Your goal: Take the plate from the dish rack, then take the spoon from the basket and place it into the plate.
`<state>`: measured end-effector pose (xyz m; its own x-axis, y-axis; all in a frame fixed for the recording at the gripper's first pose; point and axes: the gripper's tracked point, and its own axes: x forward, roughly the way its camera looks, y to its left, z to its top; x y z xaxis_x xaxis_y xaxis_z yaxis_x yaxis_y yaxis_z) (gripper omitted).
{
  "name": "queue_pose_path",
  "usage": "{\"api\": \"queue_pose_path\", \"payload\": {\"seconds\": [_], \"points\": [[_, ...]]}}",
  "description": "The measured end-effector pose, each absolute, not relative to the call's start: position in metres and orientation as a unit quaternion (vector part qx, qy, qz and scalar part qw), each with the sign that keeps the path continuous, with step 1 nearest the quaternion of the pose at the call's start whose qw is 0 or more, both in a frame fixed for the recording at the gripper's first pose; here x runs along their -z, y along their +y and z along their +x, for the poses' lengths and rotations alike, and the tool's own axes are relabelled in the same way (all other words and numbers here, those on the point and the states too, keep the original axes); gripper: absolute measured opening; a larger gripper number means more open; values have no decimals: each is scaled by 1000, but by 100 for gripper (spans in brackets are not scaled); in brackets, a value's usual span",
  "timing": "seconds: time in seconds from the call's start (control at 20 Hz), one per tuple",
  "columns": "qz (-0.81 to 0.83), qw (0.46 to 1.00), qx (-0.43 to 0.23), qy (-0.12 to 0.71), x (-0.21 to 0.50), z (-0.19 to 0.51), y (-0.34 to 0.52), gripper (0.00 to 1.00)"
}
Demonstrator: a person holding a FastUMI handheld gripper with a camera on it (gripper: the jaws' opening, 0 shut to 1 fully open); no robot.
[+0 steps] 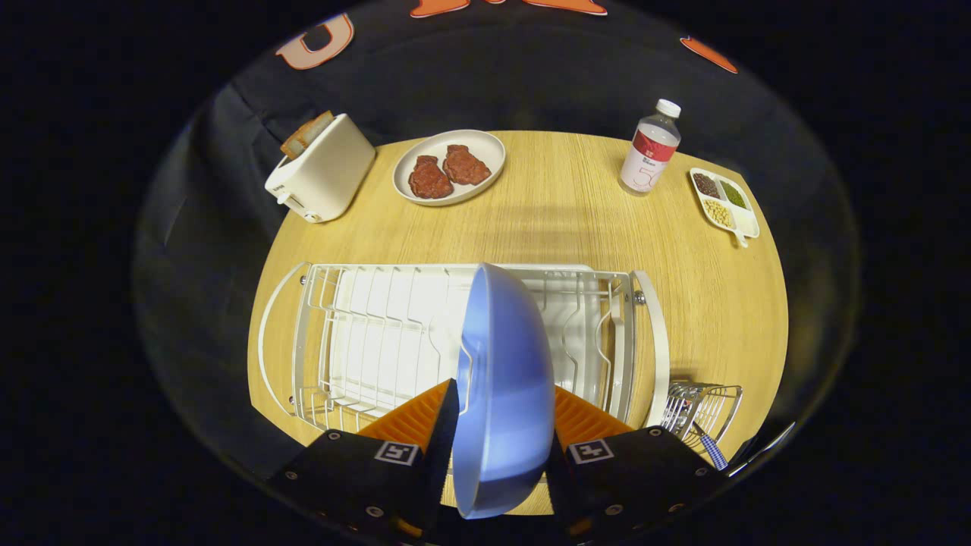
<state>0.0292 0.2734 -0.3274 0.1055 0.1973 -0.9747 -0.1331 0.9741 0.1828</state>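
- We see the blue plate [504,387] standing on edge between the gripper [501,425] fingers, which press on it from both sides.
- We find the plate over the white dish rack [364,334], which sits on the wooden table [561,212].
- We note the wire basket [702,413] just beside the rack's right end, with a checked handle inside.
- Beyond the rack we see a toaster [322,171], a dish of meat [449,167], a bottle [650,148] and a divided tray [724,199].
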Motion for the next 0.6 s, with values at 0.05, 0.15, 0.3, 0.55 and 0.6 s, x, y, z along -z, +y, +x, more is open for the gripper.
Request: {"api": "queue_pose_path", "payload": {"seconds": [0.05,0.15,0.3,0.55,0.6], "points": [[47,731,-108,673,325,23,279,54],[54,727,-89,678,324,20,277,44],[38,739,-59,670,316,21,262,36],[-1,772,-1,636,296,29,239,34],[-10,777,12,629,292,30,231,33]]}}
